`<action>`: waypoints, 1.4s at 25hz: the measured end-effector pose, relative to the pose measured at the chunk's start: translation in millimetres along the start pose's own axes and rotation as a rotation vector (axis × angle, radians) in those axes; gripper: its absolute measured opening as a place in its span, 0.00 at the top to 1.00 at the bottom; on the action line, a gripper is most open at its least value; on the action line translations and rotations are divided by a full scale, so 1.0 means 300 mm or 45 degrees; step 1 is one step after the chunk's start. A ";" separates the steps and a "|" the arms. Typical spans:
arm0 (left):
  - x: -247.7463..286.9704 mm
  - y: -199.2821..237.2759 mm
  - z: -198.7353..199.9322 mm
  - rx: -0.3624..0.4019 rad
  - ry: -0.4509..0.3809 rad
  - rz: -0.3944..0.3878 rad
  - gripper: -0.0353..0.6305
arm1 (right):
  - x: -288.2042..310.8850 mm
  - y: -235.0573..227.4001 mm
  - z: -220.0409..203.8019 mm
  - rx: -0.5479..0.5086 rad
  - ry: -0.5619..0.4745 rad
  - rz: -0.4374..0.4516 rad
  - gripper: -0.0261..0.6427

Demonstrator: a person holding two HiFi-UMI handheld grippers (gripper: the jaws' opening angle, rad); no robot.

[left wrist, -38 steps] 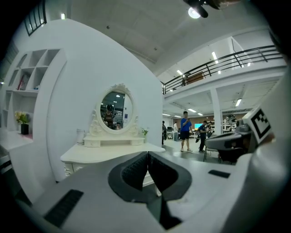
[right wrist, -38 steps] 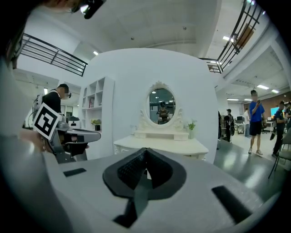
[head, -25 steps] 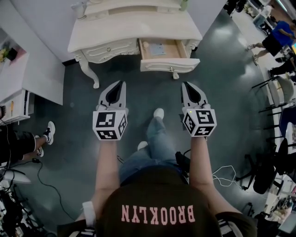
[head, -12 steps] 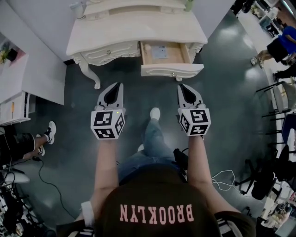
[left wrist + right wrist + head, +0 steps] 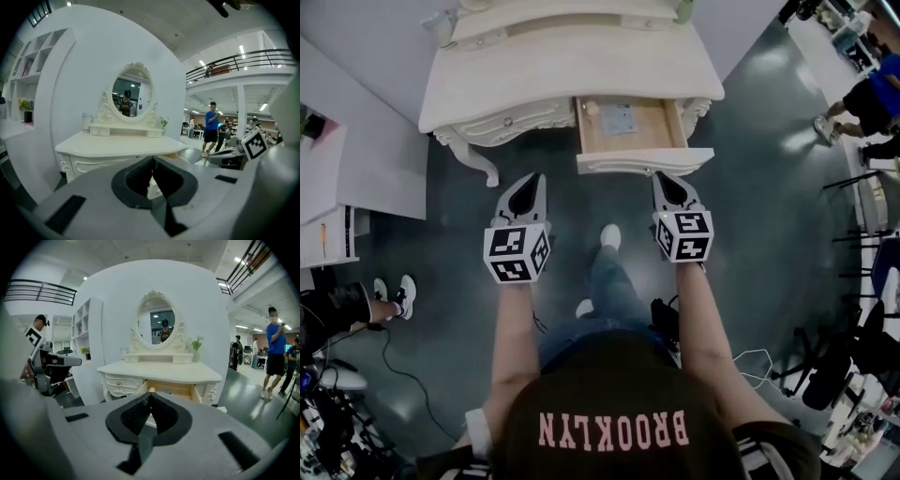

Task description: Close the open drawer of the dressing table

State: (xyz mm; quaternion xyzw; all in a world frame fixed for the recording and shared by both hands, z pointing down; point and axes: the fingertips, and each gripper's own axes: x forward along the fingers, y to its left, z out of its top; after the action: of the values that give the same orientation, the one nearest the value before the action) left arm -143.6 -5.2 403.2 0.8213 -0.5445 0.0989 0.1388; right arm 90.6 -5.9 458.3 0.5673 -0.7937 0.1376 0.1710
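The drawer [image 5: 643, 161] juts open from the dressing table's [image 5: 572, 66] front edge. The right gripper [image 5: 664, 178], jaws pressed together, points at its front, seemingly to push it; the left gripper [image 5: 536, 180], jaws also together, hangs aside.

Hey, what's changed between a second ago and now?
Both grippers moved forward toward the dressing table. The right gripper is now close up at the front of the drawer, though I can't tell whether it touches. The left gripper came forward alongside it. Nothing was taken hold of or let go. Both grippers stay shut and empty, and the drawer is still open.
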 end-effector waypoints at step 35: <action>0.453 0.024 -0.267 -0.061 0.365 0.001 0.94 | 0.355 -0.173 -0.520 0.208 0.652 0.056 0.79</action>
State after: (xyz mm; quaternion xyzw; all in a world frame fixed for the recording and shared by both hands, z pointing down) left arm -98.4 -98.7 521.9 0.7950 -0.5215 0.2022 0.2346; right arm 126.1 -48.9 646.2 0.5087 -0.7230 0.3439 0.3166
